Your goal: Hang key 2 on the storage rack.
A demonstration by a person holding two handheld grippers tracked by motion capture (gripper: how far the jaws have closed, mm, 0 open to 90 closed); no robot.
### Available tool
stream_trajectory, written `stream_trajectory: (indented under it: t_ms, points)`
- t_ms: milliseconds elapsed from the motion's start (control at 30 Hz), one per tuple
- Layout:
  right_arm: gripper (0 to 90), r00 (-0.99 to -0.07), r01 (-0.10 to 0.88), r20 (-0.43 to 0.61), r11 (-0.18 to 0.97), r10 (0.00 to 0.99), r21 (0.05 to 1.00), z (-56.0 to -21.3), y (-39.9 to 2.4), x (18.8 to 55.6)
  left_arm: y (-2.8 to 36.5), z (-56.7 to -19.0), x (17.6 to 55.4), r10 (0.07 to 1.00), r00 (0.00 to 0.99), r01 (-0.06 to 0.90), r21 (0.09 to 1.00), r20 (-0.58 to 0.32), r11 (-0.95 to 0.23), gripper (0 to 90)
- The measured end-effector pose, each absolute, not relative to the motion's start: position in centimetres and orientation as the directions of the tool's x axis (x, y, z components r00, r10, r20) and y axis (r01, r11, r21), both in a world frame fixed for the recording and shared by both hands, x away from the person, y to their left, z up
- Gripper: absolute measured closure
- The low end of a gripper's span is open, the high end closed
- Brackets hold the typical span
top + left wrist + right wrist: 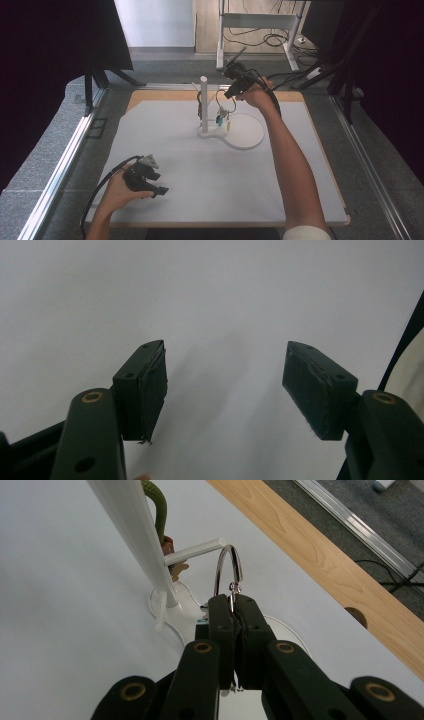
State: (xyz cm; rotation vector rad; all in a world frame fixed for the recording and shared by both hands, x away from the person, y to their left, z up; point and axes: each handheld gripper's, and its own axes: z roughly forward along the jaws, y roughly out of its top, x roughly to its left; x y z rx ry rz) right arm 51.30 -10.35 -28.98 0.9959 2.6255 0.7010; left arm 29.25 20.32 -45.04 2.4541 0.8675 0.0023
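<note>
My right gripper (234,611) is clenched on a key ring (229,569) just beside the tip of a white peg (195,553) on the white stand (204,100); I judge I am mid-way through hanging it or taking it off. Next I must steer the loop along that peg. My left gripper (225,385) rests released over the white mat (165,145).

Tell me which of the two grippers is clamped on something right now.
The right gripper, up by the white stand: its jaws pinch a metal ring. The left gripper stands open over the bare white board.
</note>
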Motion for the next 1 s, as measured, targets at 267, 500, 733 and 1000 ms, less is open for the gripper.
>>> stream_trajectory:
  t_ms: [267, 500, 733, 1000]
  points:
    - [87.5, -0.731, 0.559, -0.049, 0.638, 0.681, 0.529, -29.3, -10.3, 52.1, 20.1, -45.1, 29.2, 0.578, 0.797, 0.580, 0.483, -0.173, -0.656, 34.9]
    - [87.5, -0.718, 0.568, -0.051, 0.628, 0.694, 0.532, -29.4, -10.0, 52.9, 20.0, -45.1, 29.2, 0.577, 0.798, 0.579, 0.482, -0.173, -0.658, 34.9]
    - [87.5, -0.722, 0.564, -0.055, 0.632, 0.690, 0.531, -29.9, -9.1, 52.9, 20.0, -45.1, 29.2, 0.576, 0.800, 0.577, 0.480, -0.170, -0.661, 34.8]
    - [87.5, -0.731, 0.555, -0.053, 0.638, 0.680, 0.533, -31.1, -8.3, 52.3, 20.1, -45.0, 29.2, 0.578, 0.798, 0.580, 0.484, -0.173, -0.655, 34.8]
